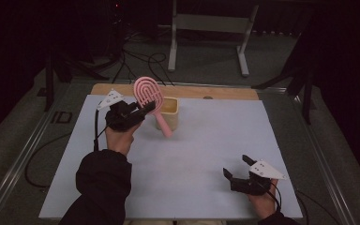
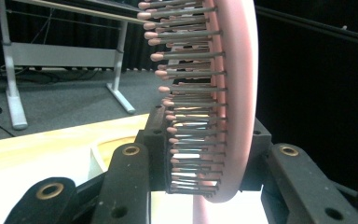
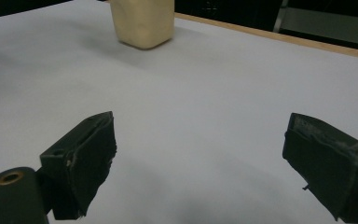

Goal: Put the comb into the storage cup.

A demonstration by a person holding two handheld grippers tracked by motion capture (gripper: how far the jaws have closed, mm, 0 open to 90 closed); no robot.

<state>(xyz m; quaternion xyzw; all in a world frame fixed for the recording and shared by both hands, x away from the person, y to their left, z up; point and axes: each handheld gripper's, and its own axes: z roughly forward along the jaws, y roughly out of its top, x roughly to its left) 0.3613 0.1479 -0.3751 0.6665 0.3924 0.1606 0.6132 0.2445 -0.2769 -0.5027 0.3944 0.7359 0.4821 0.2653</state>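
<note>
From the high view, I hold a pink hairbrush (image 1: 149, 96) in my left claw (image 1: 143, 111), raised above the far-left part of the worktop (image 1: 192, 154). The round head tilts up and away, and the handle slants down in front of a cream cup (image 1: 171, 112) that stands near the far edge. I judge I am holding the brush by its neck so the handle can be steered down into the cup. My right claw (image 1: 236, 168) waits near the right corner on my side, well apart from both things, keeping out of the way.

In the left gripper view, the brush head (image 2: 223, 93) stands edge-on between my black jaws, which are clamped on its lower part. Rows of grey bristles with pink tips point left. The cup's rim (image 2: 109, 147) sits low behind the jaws.

In the right gripper view, my right claw (image 3: 200, 158) has its jaws wide apart, holding and touching nothing, low over bare worktop (image 3: 205, 93). The cup (image 3: 143, 23) stands far ahead, near the far edge.
</note>
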